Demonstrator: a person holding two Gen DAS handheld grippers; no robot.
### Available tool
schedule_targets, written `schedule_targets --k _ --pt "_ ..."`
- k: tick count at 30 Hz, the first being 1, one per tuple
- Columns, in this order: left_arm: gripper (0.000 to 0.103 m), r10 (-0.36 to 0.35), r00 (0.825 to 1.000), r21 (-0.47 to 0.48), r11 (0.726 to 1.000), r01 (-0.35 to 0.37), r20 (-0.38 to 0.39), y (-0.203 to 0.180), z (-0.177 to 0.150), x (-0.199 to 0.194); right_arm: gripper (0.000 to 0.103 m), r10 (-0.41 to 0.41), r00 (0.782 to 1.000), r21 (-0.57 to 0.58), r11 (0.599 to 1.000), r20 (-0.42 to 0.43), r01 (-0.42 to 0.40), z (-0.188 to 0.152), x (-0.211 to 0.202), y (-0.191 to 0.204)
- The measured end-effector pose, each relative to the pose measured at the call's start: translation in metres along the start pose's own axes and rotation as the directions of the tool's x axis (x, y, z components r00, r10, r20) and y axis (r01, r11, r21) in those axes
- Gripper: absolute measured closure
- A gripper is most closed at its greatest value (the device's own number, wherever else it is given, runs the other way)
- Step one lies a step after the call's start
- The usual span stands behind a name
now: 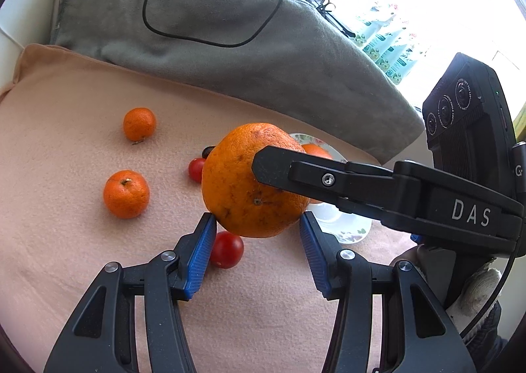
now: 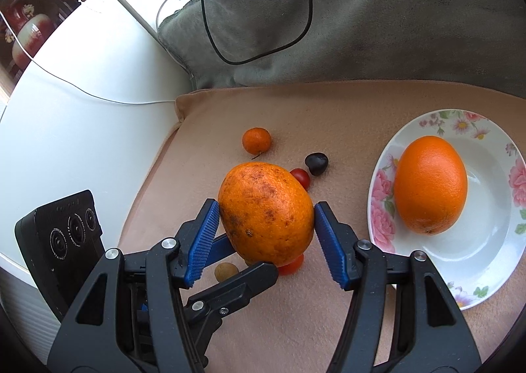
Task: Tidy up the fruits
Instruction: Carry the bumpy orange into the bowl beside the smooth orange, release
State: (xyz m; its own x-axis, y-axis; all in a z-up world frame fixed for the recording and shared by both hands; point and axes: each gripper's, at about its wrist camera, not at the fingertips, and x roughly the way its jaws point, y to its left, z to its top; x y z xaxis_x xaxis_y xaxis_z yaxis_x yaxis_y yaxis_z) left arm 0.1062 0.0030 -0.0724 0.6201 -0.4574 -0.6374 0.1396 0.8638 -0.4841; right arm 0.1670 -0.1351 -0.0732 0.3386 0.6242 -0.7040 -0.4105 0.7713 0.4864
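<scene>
left gripper [image 1: 258, 220]: blue pads touch both sides of speckled orange [image 1: 253, 180], clamped | right gripper [image 2: 266, 218]: pads pinch the same orange crosswise | orange: raised above peach blanket [image 1: 65, 241] | floral plate [image 2: 493, 251]: to the right, holds smooth orange [image 2: 430, 185] | blanket: two mandarins, cherry tomatoes, one dark fruit
</scene>
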Motion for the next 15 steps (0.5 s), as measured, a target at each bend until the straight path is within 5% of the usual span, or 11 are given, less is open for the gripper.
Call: schedule_targets --k 15 --pt "0.052 -0.054 0.998 0.082 0.995 0.056 -0.02 -0.058 -0.005 0.012 0.044 -0.042 0.998 0.065 0.997 0.056 0.038 -0.026 -0.055 -0.033"
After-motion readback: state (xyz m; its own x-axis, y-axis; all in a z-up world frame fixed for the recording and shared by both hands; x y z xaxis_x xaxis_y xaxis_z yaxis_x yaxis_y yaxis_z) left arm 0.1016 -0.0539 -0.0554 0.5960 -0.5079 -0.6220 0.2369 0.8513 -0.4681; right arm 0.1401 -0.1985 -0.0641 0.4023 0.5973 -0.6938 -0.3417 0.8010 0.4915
